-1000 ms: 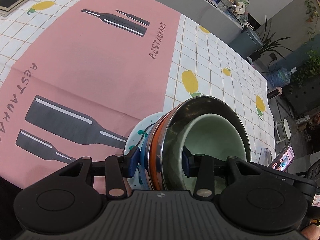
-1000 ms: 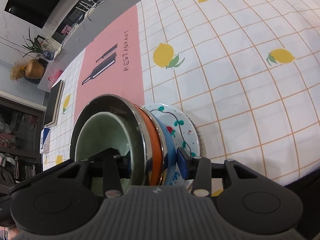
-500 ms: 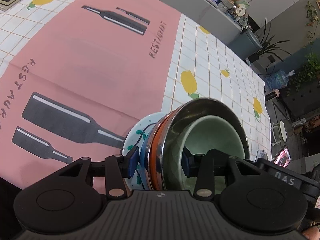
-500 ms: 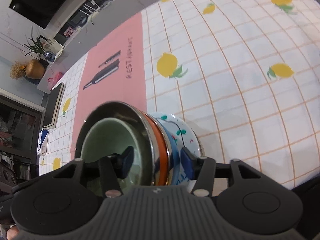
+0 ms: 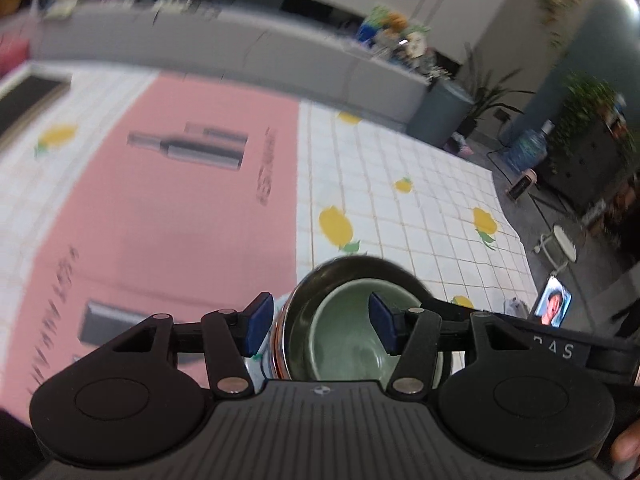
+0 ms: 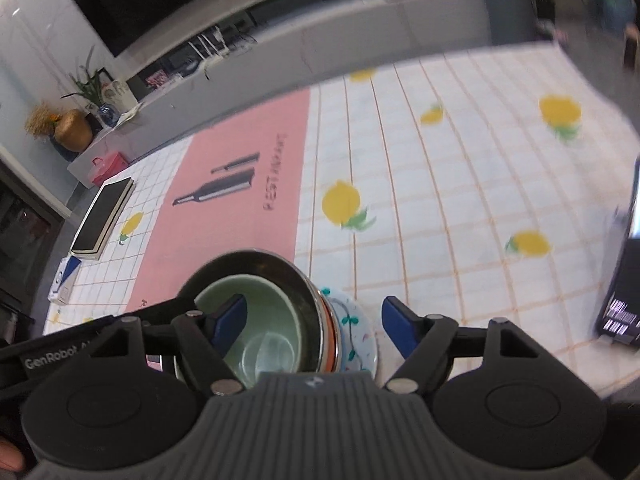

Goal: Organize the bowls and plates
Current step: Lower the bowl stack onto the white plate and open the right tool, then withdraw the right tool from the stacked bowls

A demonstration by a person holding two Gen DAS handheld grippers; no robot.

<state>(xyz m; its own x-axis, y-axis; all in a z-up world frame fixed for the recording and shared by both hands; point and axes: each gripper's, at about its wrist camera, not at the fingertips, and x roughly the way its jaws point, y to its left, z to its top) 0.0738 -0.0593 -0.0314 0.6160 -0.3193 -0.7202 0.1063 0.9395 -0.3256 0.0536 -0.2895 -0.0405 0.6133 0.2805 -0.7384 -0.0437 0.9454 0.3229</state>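
Left wrist view: left gripper (image 5: 318, 324) is spread wide w/ nothing clamped, its blue pads (image 5: 256, 322) standing off either side of the stacked dishes, approx. 6 o'clock in frame. The stack has a green bowl (image 5: 352, 344) nested in a steel bowl (image 5: 348, 270), an orange rim below that, all on a painted plate (image 6: 358, 336). Right wrist view: right gripper (image 6: 312, 324) is likewise wide apart, one pad over the green bowl, the other clear of the plate at 3 o'clock. The stack sits on the lemon tablecloth (image 6: 440, 200) beside the pink mat (image 6: 232, 208); motion blur, so contact w/ the cloth looks likely but isn't certain. A book (image 6: 102, 220) lies at 10 o'clock.
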